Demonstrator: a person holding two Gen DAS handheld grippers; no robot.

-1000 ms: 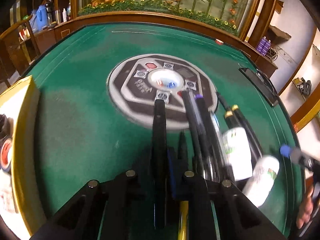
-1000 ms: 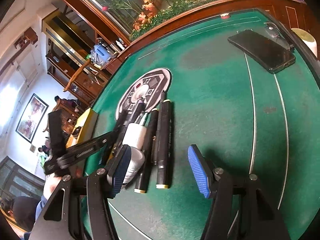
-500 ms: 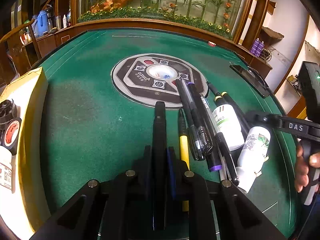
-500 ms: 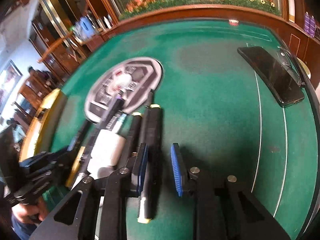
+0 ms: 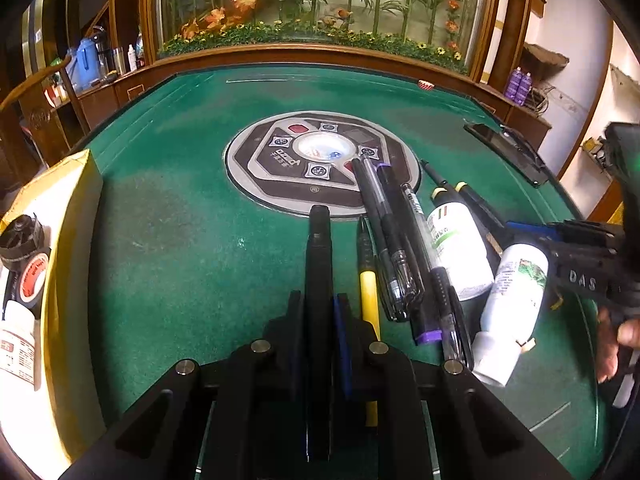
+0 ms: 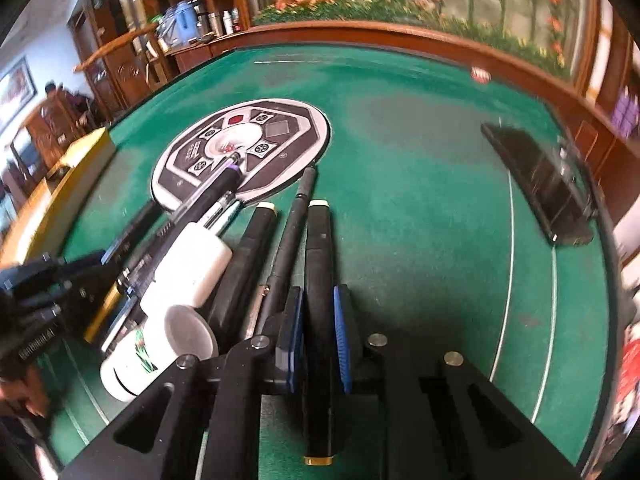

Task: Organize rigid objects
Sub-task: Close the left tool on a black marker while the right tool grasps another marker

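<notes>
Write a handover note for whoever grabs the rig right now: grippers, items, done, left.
Left gripper: shut on a black pen pointing at the round centre panel.
Right gripper: shut on a black marker with cream end caps, at the right edge of the pile.
Pile on the green felt: yellow pen, clear-barrelled pens, purple-capped marker, two white bottles lying down.
Yellow box at left holds tape rolls and a bottle.
Done: two items gripped. Left: place both, then sort the rest. Phone lies apart.
</notes>
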